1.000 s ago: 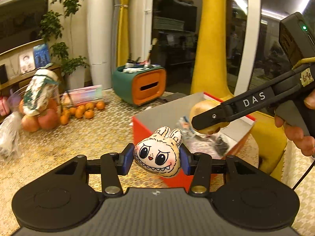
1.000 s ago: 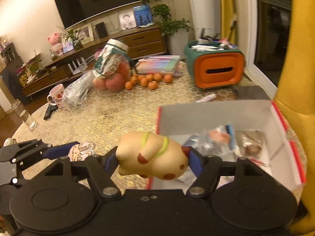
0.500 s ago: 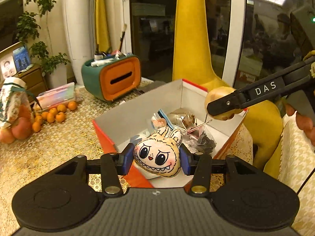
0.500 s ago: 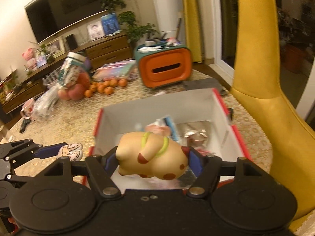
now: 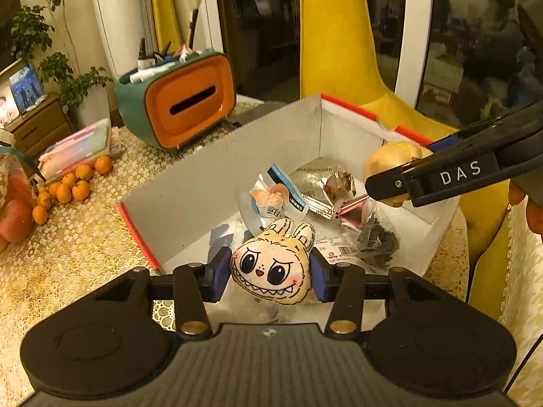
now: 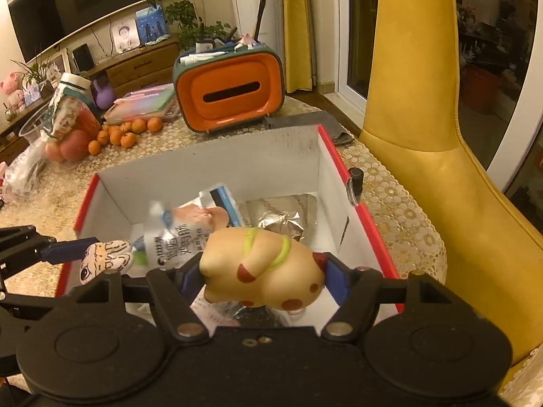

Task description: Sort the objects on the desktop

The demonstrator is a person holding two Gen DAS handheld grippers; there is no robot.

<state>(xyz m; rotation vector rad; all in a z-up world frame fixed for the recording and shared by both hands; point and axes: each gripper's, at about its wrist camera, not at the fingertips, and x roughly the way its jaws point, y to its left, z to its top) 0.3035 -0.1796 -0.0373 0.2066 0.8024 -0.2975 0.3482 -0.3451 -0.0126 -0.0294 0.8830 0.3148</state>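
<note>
My left gripper (image 5: 269, 271) is shut on a cream plush monster face (image 5: 271, 266) with bunny ears, held over the near part of the red box (image 5: 217, 166). My right gripper (image 6: 263, 276) is shut on a tan toy pig (image 6: 263, 273) with red spots and a green band, also over the red box (image 6: 342, 200). In the left wrist view the right gripper's fingers (image 5: 437, 176) and the pig (image 5: 390, 157) hang over the box's right side. In the right wrist view the plush (image 6: 101, 259) shows at the box's left edge. Snack packets (image 5: 281, 196) lie inside the box.
An orange and green tissue box (image 6: 230, 96) with pens on top stands behind the red box. Small oranges (image 6: 125, 134), apples and a bagged jar (image 6: 66, 110) lie at the far left. A yellow chair (image 6: 417, 129) stands right of the table. A black clip (image 6: 354, 178) lies by the box.
Both grippers have moved forward and over the red box, each still holding its toy. The view now looks down into the box.
</note>
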